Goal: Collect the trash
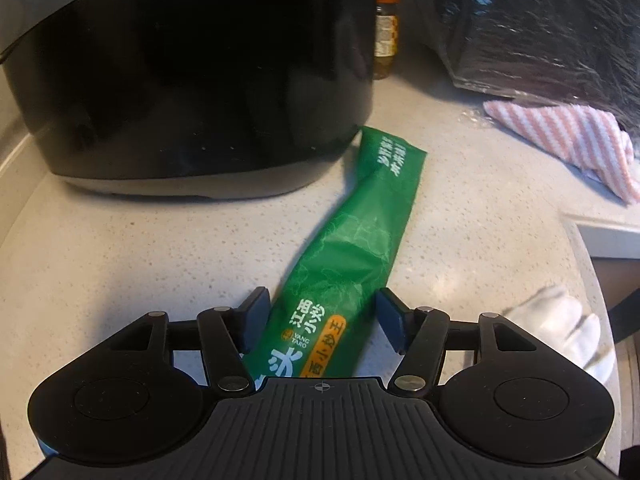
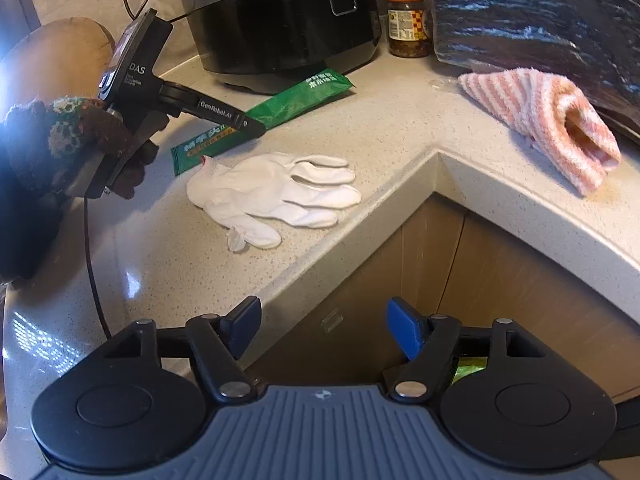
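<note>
A long green snack wrapper (image 1: pixel 360 236) lies flat on the speckled countertop (image 1: pixel 140 248), its far end touching a black rice cooker (image 1: pixel 192 80). My left gripper (image 1: pixel 320 316) is open, its jaws on either side of the wrapper's near end, not closed on it. In the right wrist view the wrapper (image 2: pixel 288 108) lies under the left gripper (image 2: pixel 256 128). A white disposable glove (image 2: pixel 276 196) lies near the counter edge; it also shows in the left wrist view (image 1: pixel 560 320). My right gripper (image 2: pixel 320 332) is open and empty, held off the counter edge above the cabinet front.
A pink striped cloth (image 2: pixel 548 120) lies at the right of the counter, next to a dark shiny bag (image 2: pixel 540 20). A glass jar with an orange lid (image 2: pixel 406 24) stands beside the rice cooker (image 2: pixel 280 20). The counter (image 2: pixel 400 128) forms an inner corner over wooden cabinets (image 2: pixel 460 272).
</note>
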The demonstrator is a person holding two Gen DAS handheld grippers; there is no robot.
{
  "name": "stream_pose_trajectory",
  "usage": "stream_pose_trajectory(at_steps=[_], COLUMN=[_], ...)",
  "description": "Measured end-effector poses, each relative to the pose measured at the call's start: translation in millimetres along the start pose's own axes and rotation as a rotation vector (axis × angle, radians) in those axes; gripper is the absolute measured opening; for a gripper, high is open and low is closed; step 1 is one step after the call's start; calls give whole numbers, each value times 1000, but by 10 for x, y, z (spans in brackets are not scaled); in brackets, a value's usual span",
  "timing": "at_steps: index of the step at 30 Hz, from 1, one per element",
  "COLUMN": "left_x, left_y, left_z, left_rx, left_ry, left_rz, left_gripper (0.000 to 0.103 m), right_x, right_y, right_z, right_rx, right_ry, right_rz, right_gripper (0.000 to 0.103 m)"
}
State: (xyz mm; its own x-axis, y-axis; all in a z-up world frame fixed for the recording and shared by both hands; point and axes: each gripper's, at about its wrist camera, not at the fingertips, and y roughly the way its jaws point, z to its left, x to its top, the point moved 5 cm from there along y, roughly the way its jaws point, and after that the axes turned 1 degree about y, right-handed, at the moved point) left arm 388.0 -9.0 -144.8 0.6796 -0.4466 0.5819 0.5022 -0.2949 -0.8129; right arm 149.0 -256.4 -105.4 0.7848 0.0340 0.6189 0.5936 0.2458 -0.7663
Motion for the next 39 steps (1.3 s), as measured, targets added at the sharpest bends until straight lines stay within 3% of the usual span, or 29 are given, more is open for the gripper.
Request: stream_pose_trajectory(at_steps=[2,4,6,12,19,21,23,24,25,28,30,33,37,39], left_x=[-36,-106,-209,-725,-1268,-1339,-1414,-1446,-1474,-1548,-1602,-1632,-1739,-1794], left_y=[-41,-134,-279,-962,-1562,-1685,-1787,-1820,-1841,-1857,-1857,-1837,-1919,-1961], left_z=[-34,3,37,44,208,268,325,339,347,365,387,406,407,386], left_rx=[12,18,-22,-29,-17,-23,-13,-9,-9,-21,-22,-17,-24,-20], left_ry=[-19,-98,-196,-399,-576,-611,-615,-613,-613,-627,-634,-636,-638,-634], left_rz=[18,21,-9,-181,-295,-329,-355,-363,-369,-384,-383,-380,-382,-378], left_gripper=[51,44,37,34,34,34,34,34,34,34,34,34,34,34], right_x=[63,162,282,584,706,684,621,608,615,684,740,802,823,802], right_y=[2,8,35,331,876,928,865,804,744,717,850,1082,1252,1241], right_z=[31,74,128,298,623,762,998,1092,1163,1318,1390,1457,1394,1365], right_rx=[3,17,39,75,76,129,320,379,383,239,168,177,101,113], right_ry=[-27,-58,-87,-150,-181,-149,-181,-196,-228,-391,-443,-421,-415,-374], right_rz=[-10,-24,-37,-42,15,45,115,121,97,-11,-22,10,12,39], right_gripper=[71,71,72,76,76,83,82,82,82,84,85,85,85,74])
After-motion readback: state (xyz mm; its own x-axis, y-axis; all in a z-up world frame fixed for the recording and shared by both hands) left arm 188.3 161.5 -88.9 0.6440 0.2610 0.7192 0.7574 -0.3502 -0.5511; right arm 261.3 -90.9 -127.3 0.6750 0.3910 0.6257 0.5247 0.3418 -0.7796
